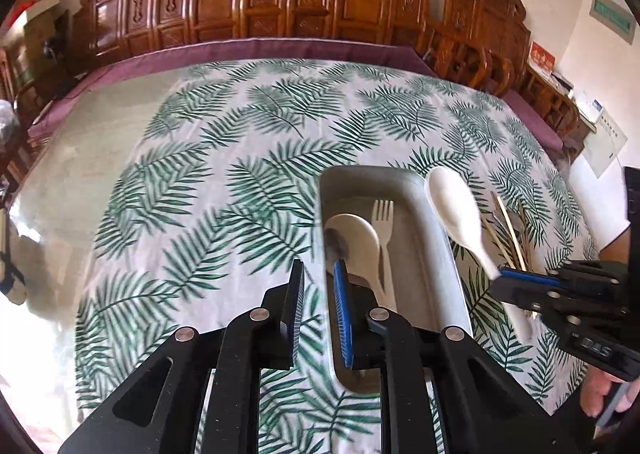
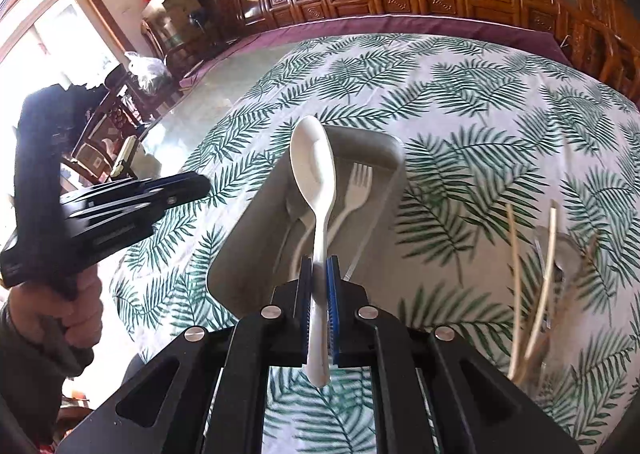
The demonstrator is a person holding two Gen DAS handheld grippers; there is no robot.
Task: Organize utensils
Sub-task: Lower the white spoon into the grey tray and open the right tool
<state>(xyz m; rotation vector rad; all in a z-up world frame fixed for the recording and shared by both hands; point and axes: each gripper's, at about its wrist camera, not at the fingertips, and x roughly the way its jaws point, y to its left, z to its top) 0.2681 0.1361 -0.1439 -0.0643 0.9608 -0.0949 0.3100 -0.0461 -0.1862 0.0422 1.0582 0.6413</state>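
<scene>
Clamped between the right gripper's (image 2: 319,278) narrow pads, a white plastic spoon (image 2: 314,169) hangs over the long grey plastic tray (image 2: 240,250). Inside that tray lie a white plastic fork (image 1: 383,221) and another pale spoon (image 1: 356,242). Above the tray's left edge, the left gripper (image 1: 319,282) stands slightly parted, empty. No writing reads clearly. Only the right wrist view shows the window left of the tray; bamboo chopsticks (image 2: 538,294) lie right of it.

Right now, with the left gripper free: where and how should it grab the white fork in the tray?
Probably take the white fork by its handle, coming from above. It lies flat in the grey tray with its tines toward the far end; its handle runs beside the white spoon lying there, so set the fingers across the handle. The left gripper is open and empty.
</scene>
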